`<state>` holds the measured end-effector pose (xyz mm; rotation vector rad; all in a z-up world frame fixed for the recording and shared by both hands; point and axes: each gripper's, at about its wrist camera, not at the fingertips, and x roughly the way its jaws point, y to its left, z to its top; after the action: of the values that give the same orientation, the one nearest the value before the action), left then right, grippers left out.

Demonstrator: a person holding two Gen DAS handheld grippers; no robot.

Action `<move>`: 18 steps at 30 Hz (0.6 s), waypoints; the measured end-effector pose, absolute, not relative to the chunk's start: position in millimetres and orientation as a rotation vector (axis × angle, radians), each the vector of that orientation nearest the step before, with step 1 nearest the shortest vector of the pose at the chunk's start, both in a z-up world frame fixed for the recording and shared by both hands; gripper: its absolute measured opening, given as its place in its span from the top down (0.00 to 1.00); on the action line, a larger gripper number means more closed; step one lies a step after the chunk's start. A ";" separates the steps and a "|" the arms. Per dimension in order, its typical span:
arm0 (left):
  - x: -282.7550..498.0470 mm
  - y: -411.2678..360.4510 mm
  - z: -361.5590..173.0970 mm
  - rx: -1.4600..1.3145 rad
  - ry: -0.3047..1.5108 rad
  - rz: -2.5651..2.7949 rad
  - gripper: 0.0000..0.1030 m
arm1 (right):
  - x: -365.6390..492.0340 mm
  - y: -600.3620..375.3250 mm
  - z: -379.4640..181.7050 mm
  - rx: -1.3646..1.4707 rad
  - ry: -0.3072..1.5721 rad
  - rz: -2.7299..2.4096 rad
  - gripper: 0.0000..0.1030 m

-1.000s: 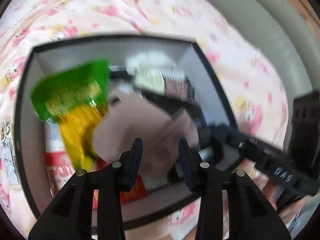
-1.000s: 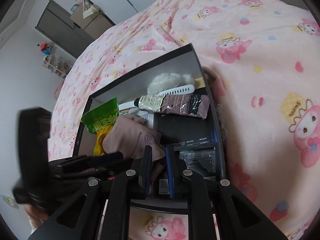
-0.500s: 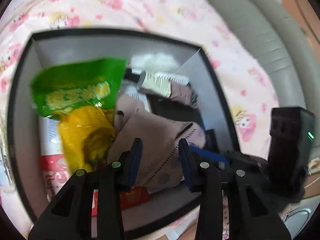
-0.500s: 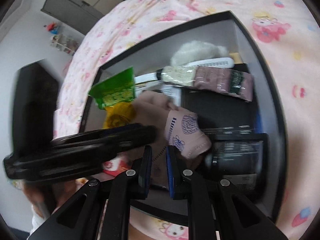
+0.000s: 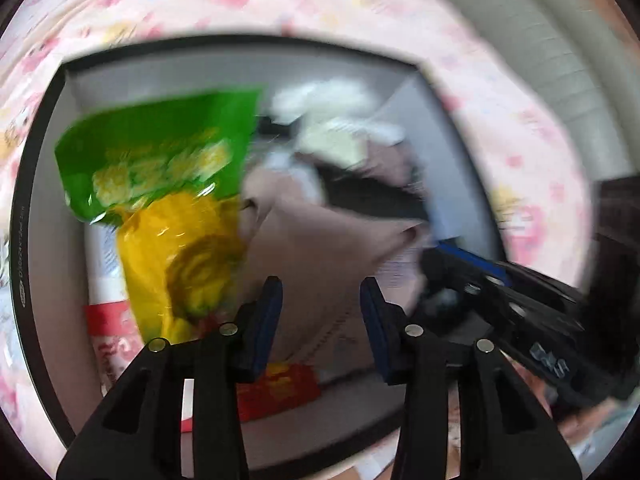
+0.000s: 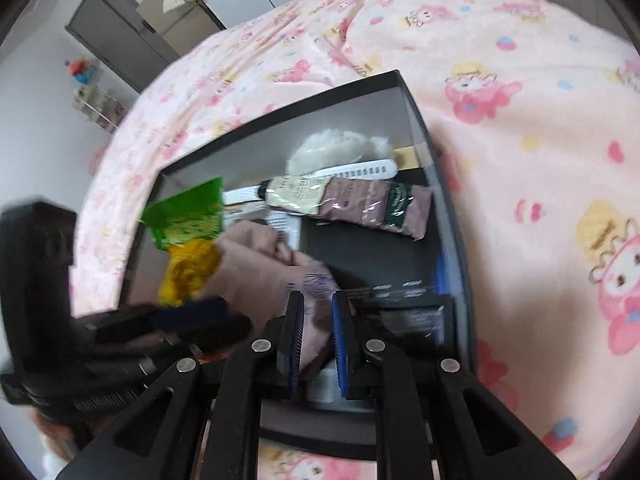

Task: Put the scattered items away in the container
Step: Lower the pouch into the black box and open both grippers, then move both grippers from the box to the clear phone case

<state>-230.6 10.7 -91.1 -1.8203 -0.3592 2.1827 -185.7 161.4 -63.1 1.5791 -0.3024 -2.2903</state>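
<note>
The main risk, as I judge it, is the pink cloth [image 6: 280,276] snagging: the right gripper [image 6: 316,336] is clamped on a fold of it, so any lift would drag the cloth back out of the black box [image 6: 404,92] and could tip out the green and yellow snack bag [image 5: 160,184] leaning just left of the cloth. The 2 grippers also sit close together and could knock. The left gripper [image 5: 320,316] hangs over the cloth, jaws apart and gripping nothing. Both point steeply down into the box, which lies on the pink blanket [image 6: 520,160].
</note>
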 end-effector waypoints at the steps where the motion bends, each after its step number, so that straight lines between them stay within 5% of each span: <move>1: -229.3 13.0 -93.5 -1.864 -0.341 2.181 0.64 | -187.1 159.2 -67.1 1.604 -0.267 -2.291 0.88; 5: -193.0 25.0 -56.4 -1.700 -0.199 2.291 0.61 | -167.8 157.2 -60.0 1.616 -0.239 -2.258 0.87; 9: -151.1 17.3 -19.2 -1.526 -0.163 2.392 0.56 | -130.2 149.7 -13.9 1.380 -0.081 -2.447 0.67; 18: -85.7 -7.1 10.6 -1.414 -0.192 2.367 0.57 | -61.3 128.4 5.9 1.238 0.068 -2.600 0.66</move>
<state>-85.7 -7.1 10.6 -1.4138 -0.1916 2.3669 -61.3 128.4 5.9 1.2381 0.0678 -2.6000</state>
